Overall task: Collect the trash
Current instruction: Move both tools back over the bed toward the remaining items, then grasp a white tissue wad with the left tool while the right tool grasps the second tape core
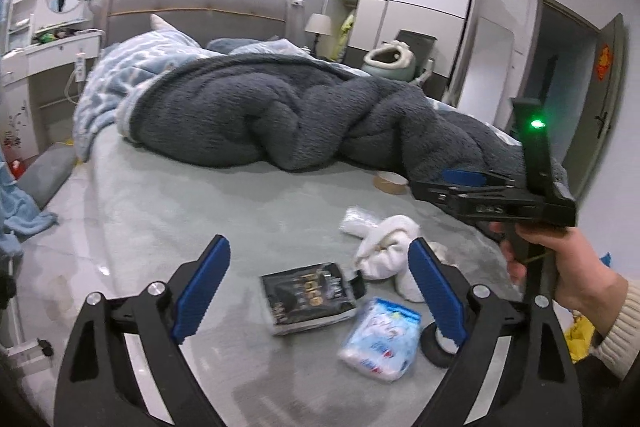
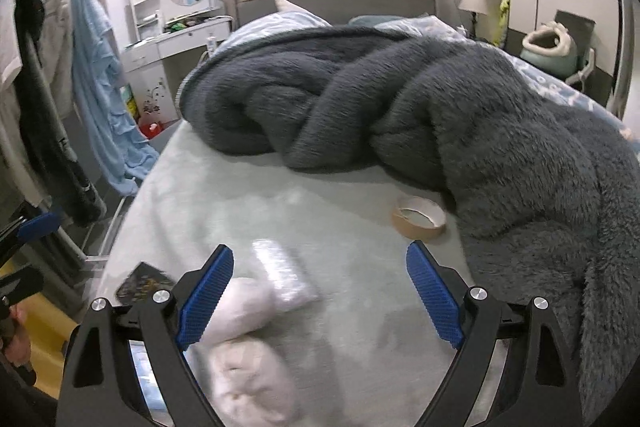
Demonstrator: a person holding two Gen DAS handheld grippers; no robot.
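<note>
Hovering — left gripper [image 1: 320, 291] fingers wide over black packet [image 1: 310, 297] | right gripper [image 2: 320, 297] wide, white wad [image 2: 240, 311] beside left finger

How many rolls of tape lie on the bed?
1: a brown tape roll on the sheet, beside the grey blanket. The blanket may hide others.

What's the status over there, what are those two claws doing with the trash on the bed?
Left gripper open, empty. Right gripper open, empty. Black packet, blue-white pack, white cloth lie loose on bed. Nothing blocking.
</note>
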